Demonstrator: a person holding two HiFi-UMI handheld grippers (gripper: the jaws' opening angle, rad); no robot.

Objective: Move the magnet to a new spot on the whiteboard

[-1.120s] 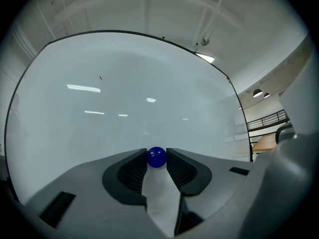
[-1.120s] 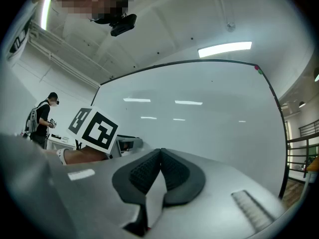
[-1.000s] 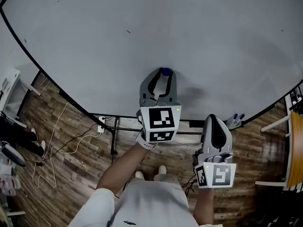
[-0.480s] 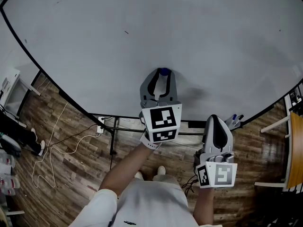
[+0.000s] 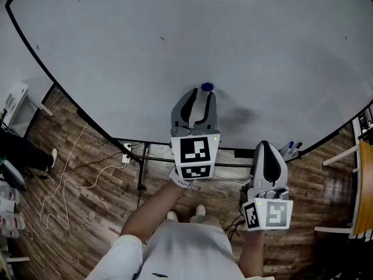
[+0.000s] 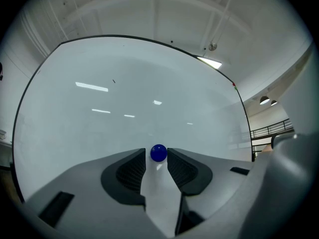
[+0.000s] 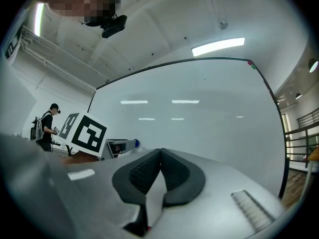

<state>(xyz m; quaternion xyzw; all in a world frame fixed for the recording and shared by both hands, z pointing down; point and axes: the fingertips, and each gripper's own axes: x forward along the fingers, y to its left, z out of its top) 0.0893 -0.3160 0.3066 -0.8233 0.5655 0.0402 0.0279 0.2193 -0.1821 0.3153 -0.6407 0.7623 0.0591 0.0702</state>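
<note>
A small round blue magnet (image 5: pixel 207 87) sticks to the lower middle of the whiteboard (image 5: pixel 192 39). My left gripper (image 5: pixel 198 93) points at it from just below, and its jaws are opening. In the left gripper view the magnet (image 6: pixel 158 153) sits at the tips of the left gripper (image 6: pixel 157 152), with a thin gap on each side, so the pads do not press on it. My right gripper (image 5: pixel 268 147) hangs lower right, off the board, shut with nothing held. In the right gripper view its jaws (image 7: pixel 160 153) meet, facing the whiteboard (image 7: pixel 199 118).
Markers (image 5: pixel 289 149) lie on the board's ledge at lower right. The board's stand and a white cable (image 5: pixel 76 179) sit on the wooden floor below. A wooden piece (image 5: pixel 365 185) stands at the right edge. A person (image 7: pixel 48 118) stands far off to the left.
My left gripper has drawn back from the board a little and its jaws have spread; the magnet now shows just beyond the tips. The right gripper has barely moved.
</note>
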